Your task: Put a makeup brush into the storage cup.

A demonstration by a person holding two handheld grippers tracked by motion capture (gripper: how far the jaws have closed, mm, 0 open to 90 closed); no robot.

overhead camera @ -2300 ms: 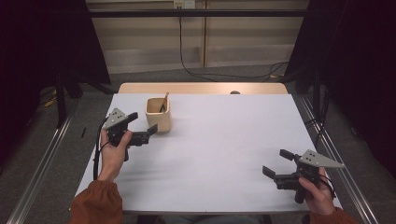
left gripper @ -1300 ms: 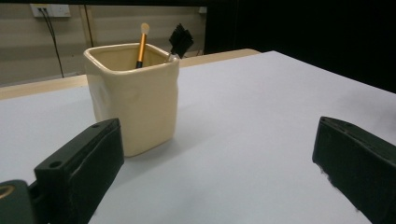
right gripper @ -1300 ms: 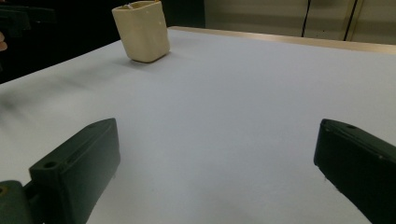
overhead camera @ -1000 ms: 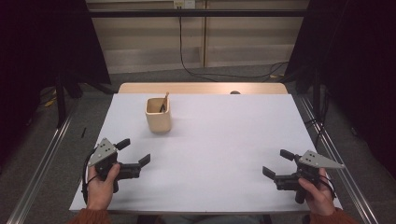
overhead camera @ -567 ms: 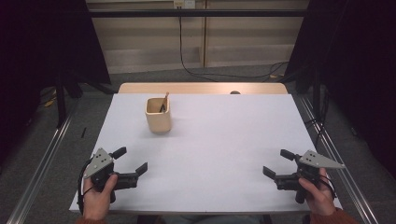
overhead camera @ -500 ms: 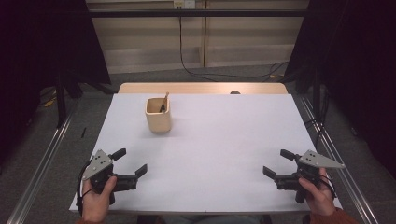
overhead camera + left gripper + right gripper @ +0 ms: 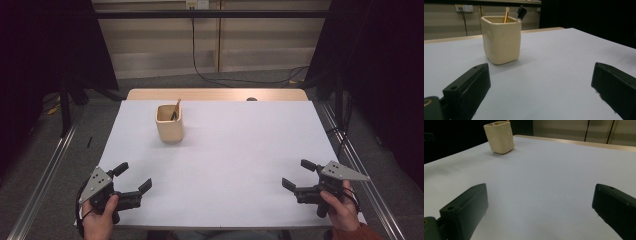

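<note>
A cream square cup (image 7: 169, 122) stands upright on the white table (image 7: 235, 145), toward the far left. An orange-handled stick (image 7: 506, 14) and a black-tipped tool (image 7: 521, 12) lean inside the cup (image 7: 501, 39). My left gripper (image 7: 133, 177) rests low at the table's near left corner, open and empty, pointing toward the cup. At the near right, my right gripper (image 7: 298, 175) is open too, with nothing between its jaws; the cup (image 7: 499, 136) sits far off at the top left of the right gripper view.
A wooden strip (image 7: 215, 94) runs along the table's far edge. Metal rails (image 7: 45, 165) flank both sides of the table, with cables (image 7: 210, 70) on the floor behind and dark curtains to either side.
My left gripper has drawn back from beside the cup to the near left corner and settled there, still open. The right gripper has not moved.
</note>
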